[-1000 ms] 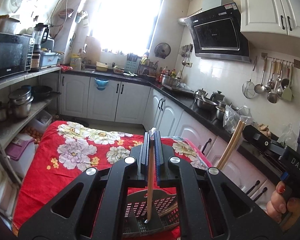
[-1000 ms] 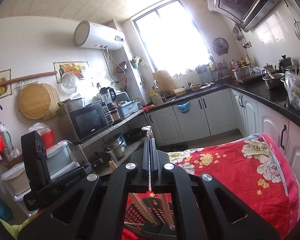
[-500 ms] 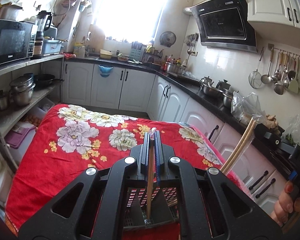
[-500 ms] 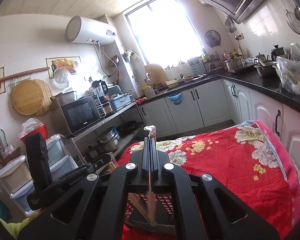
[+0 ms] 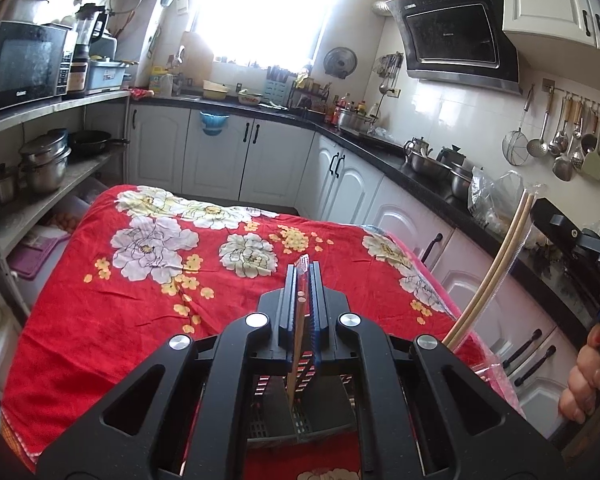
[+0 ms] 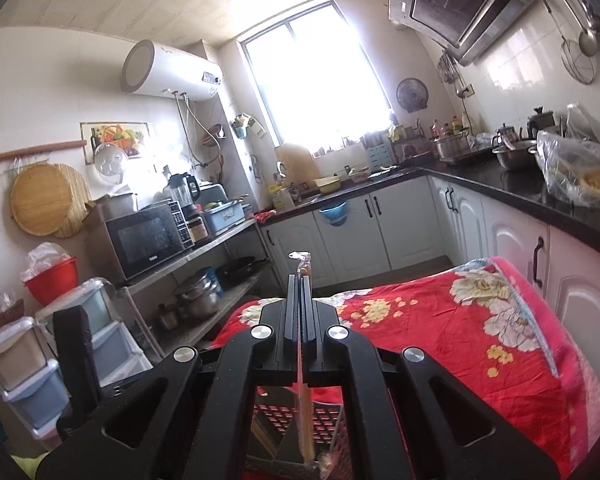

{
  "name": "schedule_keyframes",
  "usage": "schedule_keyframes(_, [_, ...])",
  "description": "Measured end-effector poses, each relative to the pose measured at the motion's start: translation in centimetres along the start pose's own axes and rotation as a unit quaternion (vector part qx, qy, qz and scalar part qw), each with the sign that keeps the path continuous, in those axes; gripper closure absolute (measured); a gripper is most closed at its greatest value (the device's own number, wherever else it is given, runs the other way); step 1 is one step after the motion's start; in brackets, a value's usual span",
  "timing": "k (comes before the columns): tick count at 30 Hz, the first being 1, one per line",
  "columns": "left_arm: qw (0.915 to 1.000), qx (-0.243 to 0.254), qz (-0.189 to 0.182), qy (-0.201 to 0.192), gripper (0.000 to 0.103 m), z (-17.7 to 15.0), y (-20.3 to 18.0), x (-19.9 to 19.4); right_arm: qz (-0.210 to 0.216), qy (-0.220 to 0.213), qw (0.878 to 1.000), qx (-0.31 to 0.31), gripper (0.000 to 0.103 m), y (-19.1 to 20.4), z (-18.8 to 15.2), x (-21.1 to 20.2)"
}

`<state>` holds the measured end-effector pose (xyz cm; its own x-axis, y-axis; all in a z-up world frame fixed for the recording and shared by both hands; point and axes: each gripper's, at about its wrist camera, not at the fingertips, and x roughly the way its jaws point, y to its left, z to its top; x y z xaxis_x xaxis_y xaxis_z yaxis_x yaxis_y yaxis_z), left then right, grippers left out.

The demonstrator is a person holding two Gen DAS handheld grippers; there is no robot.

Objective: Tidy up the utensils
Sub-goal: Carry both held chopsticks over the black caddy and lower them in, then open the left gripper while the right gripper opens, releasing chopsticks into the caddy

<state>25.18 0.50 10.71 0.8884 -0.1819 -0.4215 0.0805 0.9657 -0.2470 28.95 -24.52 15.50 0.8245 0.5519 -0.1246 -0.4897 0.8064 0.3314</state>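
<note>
My left gripper [image 5: 303, 276] is shut on wooden chopsticks in a clear wrapper [image 5: 297, 344]; their lower end reaches down into a dark slotted utensil basket [image 5: 300, 420] on the red flowered cloth. My right gripper [image 6: 299, 292] is shut on another wrapped pair of chopsticks [image 6: 303, 400], held upright over the same basket [image 6: 328, 424]. In the left wrist view, the right-hand pair [image 5: 496, 264] rises at the right edge, beside the other gripper's body and a hand.
The table under the red flowered cloth [image 5: 148, 280] stretches ahead. White cabinets with a black counter [image 5: 428, 184] run along the right. A shelf with a microwave [image 5: 24, 64] and pots stands left. Storage drawers [image 6: 28, 364] are at the left in the right wrist view.
Both grippers have tilted downward and lowered, so more of the cloth and the basket shows beneath them. Both stay shut on their chopsticks.
</note>
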Motion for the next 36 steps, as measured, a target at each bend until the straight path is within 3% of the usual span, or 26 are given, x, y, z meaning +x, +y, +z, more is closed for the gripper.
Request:
schedule_keyframes(14, [0.9999, 0.006, -0.008, 0.008, 0.1, -0.3, -0.5, -0.1, -0.004, 0.005, 1.0, -0.004, 0.102, -0.4, 0.4, 1.8])
schedule_keyframes(19, [0.9998, 0.001, -0.01, 0.017, 0.079, -0.6, -0.4, -0.4, -0.009, 0.026, 1.0, -0.003, 0.102, -1.0, -0.9, 1.8])
schedule_keyframes(30, [0.9994, -0.004, -0.019, 0.029, 0.061, -1.7, -0.3, -2.1, -0.003, 0.062, 0.998, 0.013, 0.101, -1.1, -3.3, 1.0])
schedule_keyframes(36, [0.9991, -0.004, -0.034, 0.024, 0.054, -2.0, -0.6, -3.5, -0.002, 0.072, 0.997, 0.02, 0.088, -1.2, -4.2, 0.0])
